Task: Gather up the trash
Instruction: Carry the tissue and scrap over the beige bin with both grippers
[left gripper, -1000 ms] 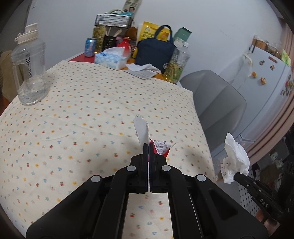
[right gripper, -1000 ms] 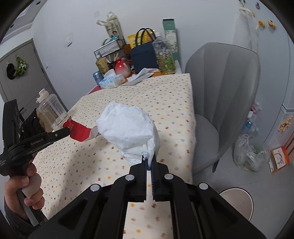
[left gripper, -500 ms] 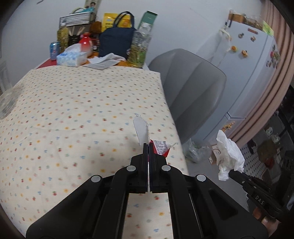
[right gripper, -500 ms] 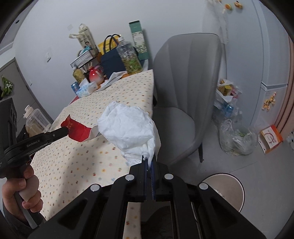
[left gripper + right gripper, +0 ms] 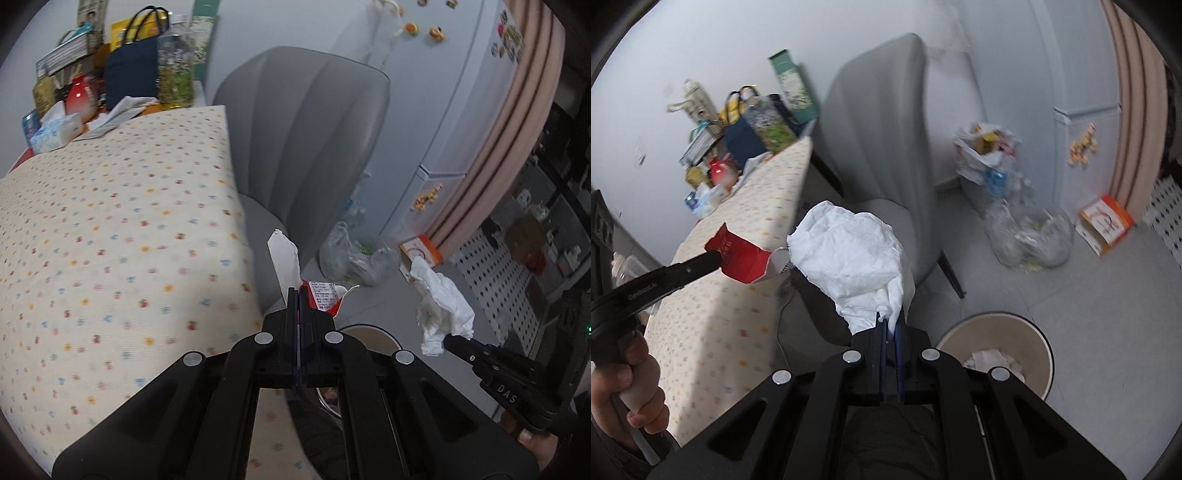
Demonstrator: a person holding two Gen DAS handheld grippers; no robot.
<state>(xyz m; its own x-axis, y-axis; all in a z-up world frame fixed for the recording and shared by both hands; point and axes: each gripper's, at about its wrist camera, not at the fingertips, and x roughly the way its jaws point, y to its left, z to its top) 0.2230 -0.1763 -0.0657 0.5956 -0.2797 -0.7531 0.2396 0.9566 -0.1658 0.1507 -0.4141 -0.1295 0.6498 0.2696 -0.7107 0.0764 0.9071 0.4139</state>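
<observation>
- Left gripper [image 5: 298, 291] pinches a red wrapper [image 5: 325, 295].
- Right gripper [image 5: 891, 325] clamps a white tissue [image 5: 849, 254].
- Bin [image 5: 1039, 339] on the floor below; spotted table [image 5: 110, 229] left.

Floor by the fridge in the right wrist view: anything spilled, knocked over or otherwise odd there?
Yes. An orange and white box lies tipped on its side on the floor with its open end showing, beside a clear plastic bag of waste. An overfilled paper bag stands against the wall. Nothing looks spilled; the bin is upright.
</observation>
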